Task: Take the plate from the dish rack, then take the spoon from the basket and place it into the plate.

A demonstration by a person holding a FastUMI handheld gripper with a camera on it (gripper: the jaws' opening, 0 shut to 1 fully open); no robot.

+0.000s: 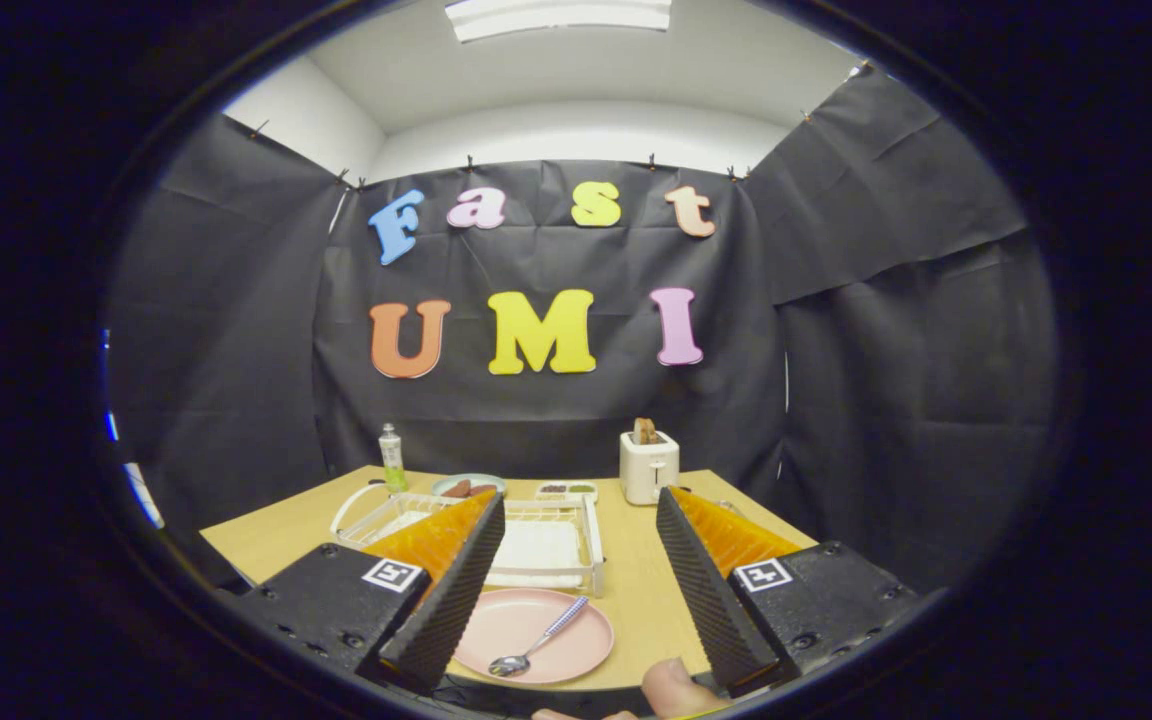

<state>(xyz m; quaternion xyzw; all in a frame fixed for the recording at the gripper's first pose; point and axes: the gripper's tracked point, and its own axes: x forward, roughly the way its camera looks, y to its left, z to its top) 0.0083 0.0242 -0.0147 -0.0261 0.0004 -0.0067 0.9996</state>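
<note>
The wooden table (656, 590) spreads out ahead of me, and on it the white dish rack (546, 540) sits just beyond my fingers, its near rail partly hidden behind my left finger. I can't make out whether anything is still slotted in it; the fisheye softens that far part. Closer in, the pink plate (536, 622) lies flat on the table, between my fingers and a little toward the left one, just in front of the rack. The spoon (539, 640) rests in the plate, bowl toward me, handle angled away to the right.

My gripper (576, 600) hangs above all this with its fingers spread wide, holding nothing and touching nothing. A fingertip (671, 688) of my own hand shows at the near edge of the table.

As I read it, both steps are done: plate out of the rack, spoon in the plate. The next move asks little of me: keep the fingers apart and draw straight back and up, clear of the plate's rim, so I don't nudge the spoon.
</note>
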